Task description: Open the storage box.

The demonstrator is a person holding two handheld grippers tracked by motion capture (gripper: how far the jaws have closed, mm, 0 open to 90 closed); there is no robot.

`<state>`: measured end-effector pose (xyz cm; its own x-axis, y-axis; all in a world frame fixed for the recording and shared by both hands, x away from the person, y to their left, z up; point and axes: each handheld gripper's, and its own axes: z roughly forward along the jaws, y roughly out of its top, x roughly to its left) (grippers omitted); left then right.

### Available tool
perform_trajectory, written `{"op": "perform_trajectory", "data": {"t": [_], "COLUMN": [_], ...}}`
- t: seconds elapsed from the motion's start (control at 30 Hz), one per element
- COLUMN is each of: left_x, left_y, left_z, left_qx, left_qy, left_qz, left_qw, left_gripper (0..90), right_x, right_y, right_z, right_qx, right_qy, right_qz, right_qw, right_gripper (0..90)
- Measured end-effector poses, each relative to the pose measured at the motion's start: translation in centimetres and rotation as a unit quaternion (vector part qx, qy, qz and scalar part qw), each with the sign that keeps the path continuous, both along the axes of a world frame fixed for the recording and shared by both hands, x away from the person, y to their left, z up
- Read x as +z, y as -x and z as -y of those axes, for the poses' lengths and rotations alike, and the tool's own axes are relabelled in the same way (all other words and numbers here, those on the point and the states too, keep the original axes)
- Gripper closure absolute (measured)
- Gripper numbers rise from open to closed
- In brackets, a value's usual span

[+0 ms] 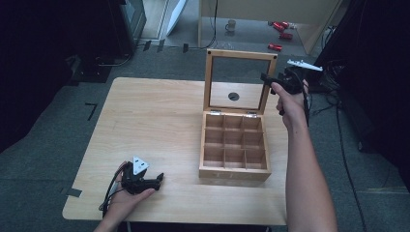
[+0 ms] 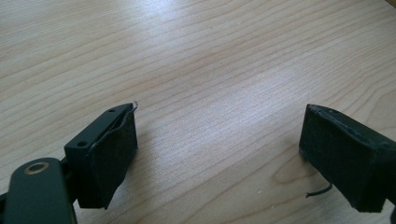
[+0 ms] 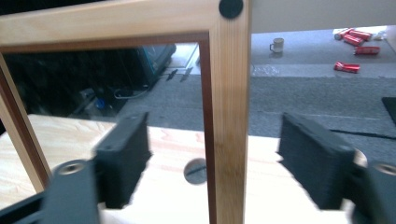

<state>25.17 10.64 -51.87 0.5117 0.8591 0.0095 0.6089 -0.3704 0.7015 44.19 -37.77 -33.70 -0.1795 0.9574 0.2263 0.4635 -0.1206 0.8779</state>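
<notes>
Right gripper point(image 3: 212, 163) fingers spread around upright box lid point(image 3: 228, 116) frame; left gripper point(image 2: 217, 158) fingers released over table point(image 2: 210, 56).

Gripper point(image 2: 219, 140) (jaws apart) above wooden table point(image 2: 210, 60)

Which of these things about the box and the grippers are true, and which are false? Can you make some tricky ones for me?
1. The box has its lid standing open. True.
2. The box compartments hold tea bags. False: every compartment looks empty.
3. The right gripper has the lid's side frame between its jaws. True: the jaws stand apart on either side of it.
4. The left gripper is squeezing a pen. False: it is open, with nothing but bare table between its jaws.
5. Red cans lie on the floor beyond the table. True.
</notes>
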Motion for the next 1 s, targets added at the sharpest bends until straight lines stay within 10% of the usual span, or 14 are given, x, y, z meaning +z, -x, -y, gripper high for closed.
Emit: {"op": "perform_trajectory", "data": {"t": [0.57, 1.0], "left_x": [0.0, 0.0], "left_y": [0.0, 0.0], "left_z": [0.0, 0.1], "left_qx": [0.0, 0.003], "left_qy": [0.0, 0.001], "left_qz": [0.001, 0.001], "left_qw": [1.0, 1.0], "left_gripper": [12.0, 12.1], "right_x": [-0.7, -4.5], "right_y": [8.5, 14.5], "right_z": [-0.3, 1.7], "right_qx": [0.03, 0.016], "right_qy": [0.032, 0.042], "right_qz": [0.015, 0.001], "right_qw": [0.9989, 0.999], "right_gripper": [6.1, 6.0]}}
